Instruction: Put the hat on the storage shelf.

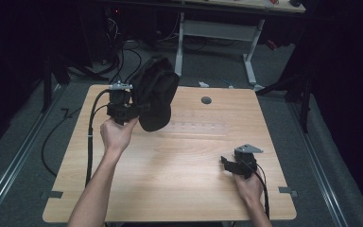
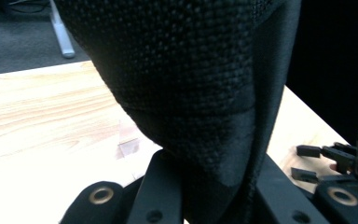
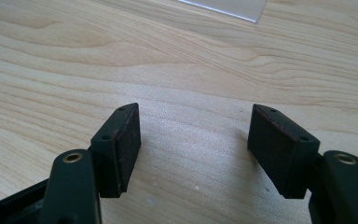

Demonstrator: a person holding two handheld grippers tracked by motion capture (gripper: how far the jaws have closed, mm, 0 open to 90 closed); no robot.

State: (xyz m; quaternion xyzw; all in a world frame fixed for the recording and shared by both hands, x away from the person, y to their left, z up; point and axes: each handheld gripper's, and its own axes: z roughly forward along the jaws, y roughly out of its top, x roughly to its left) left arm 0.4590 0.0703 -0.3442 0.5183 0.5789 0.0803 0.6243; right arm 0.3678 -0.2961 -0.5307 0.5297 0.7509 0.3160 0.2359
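1. Your left gripper (image 1: 134, 109) has its fingertips buried behind the black fabric bag (image 1: 155, 93) in the high view, so you cannot see where the jaws bite.
2. In the left gripper view the bag (image 2: 191, 84) runs off the top edge and covers the jaws' tips; only their lower parts show.
3. The right gripper (image 2: 328, 163) is cut by that view's right edge.
4. The clear sheet (image 3: 223, 8) on the table (image 3: 177, 70) is cropped by the top edge of the right gripper view.
5. The small dark round mark (image 1: 206, 100) on the table is too small to identify.
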